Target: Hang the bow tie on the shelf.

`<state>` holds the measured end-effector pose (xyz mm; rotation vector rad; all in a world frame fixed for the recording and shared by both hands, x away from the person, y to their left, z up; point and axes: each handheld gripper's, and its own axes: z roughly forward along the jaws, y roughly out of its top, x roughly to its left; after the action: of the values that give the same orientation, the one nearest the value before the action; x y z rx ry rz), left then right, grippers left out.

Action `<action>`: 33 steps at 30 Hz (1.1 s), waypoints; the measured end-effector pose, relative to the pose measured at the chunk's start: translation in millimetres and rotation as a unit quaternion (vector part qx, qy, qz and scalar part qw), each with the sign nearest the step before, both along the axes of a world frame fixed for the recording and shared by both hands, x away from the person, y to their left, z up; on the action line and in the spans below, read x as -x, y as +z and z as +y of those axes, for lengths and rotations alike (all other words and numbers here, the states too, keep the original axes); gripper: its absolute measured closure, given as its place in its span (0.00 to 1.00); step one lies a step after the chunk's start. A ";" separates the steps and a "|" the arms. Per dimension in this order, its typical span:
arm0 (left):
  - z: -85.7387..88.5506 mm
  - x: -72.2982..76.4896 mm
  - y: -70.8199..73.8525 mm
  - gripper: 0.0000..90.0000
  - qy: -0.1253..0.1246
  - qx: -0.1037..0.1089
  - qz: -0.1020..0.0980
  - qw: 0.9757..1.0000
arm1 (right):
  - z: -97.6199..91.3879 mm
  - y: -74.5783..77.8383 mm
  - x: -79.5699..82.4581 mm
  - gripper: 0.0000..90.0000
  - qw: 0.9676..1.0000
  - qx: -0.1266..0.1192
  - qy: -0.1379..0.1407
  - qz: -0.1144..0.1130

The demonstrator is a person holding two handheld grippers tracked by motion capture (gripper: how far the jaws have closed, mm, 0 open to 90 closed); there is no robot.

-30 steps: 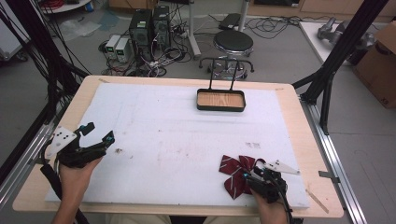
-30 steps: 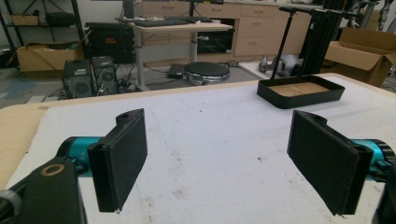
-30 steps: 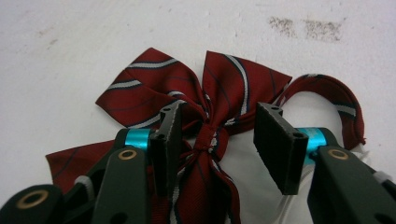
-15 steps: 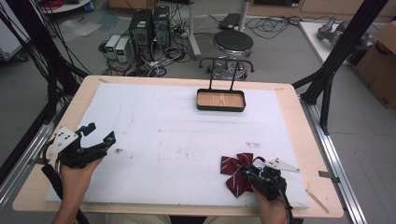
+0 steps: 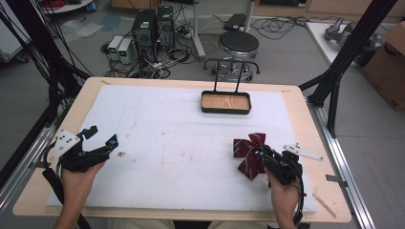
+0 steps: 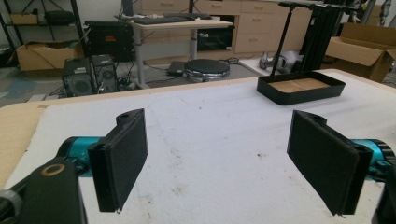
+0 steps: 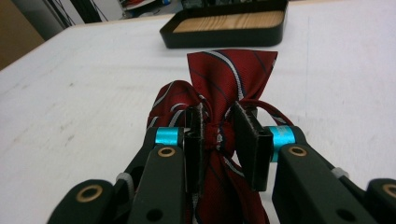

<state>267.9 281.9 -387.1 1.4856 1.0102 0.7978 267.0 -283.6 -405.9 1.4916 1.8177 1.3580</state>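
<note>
Over the last second the bow tie (image 5: pixel 249 153) has slid a little way towards the black tray (image 5: pixel 226 102), carried along by the right hand-held gripper (image 5: pixel 262 154), which has edged forward with it. The fabric's outline is much as it was, so this reads as the start of a carry rather than a fresh grasp: the pick-up looks done, and the move to the tray, if that is where it belongs, has barely begun.

In the right gripper view the right hand-held gripper (image 7: pixel 219 130) is clamped on the bow tie (image 7: pixel 224 84) at its knot, the two black pads pressing the narrow middle from either side. The left hand-held gripper (image 5: pixel 102 141) has hardly shifted; it sits far out to the tray's near-left, and in the left gripper view its jaws stand wide apart with nothing between them.

The bow tie is dark red with thin pale and dark diagonal stripes, soft and crumpled. One wing stands up beyond the pads, pointing towards the tray (image 7: pixel 224 28); a rounded loop bulges beside it, and a striped tail hangs down between the jaws. It lies on the white worktop (image 5: pixel 181 143), well short of the tray, on the tray's near-right side.
</note>
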 end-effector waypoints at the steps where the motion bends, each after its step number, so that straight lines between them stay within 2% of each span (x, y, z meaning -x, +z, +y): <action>1: -0.4 0.1 -0.1 0.23 -0.001 -0.001 0.000 1.000 | -0.5 2.0 -3.1 0.82 1.000 -0.001 -0.001 -0.004; 10: -4.5 -0.6 -0.3 0.23 -0.008 -0.003 0.000 1.000 | -0.5 25.4 -30.0 0.82 1.000 0.002 -0.013 -0.028; 17: -4.3 -1.2 -1.0 0.23 -0.008 -0.005 0.001 1.000 | 0.7 44.2 -54.0 0.82 0.997 0.006 -0.025 -0.069; 24: -5.0 -1.5 -1.8 0.23 -0.010 -0.006 0.002 1.000 | 2.3 63.0 -81.1 0.82 0.995 0.008 -0.028 -0.091; 29: -5.8 -2.1 -2.7 0.23 -0.013 -0.008 0.004 1.000 | -0.5 74.9 -101.1 0.82 0.994 -0.002 -0.036 -0.101; 33: -7.0 -2.5 -3.2 0.23 -0.015 -0.009 0.004 1.000 | -4.3 83.3 -117.2 0.82 0.992 -0.027 -0.037 -0.116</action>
<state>270.4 274.8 -390.3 1.5177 0.9876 0.7815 384.2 -287.9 -322.5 1.3506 1.5773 1.4873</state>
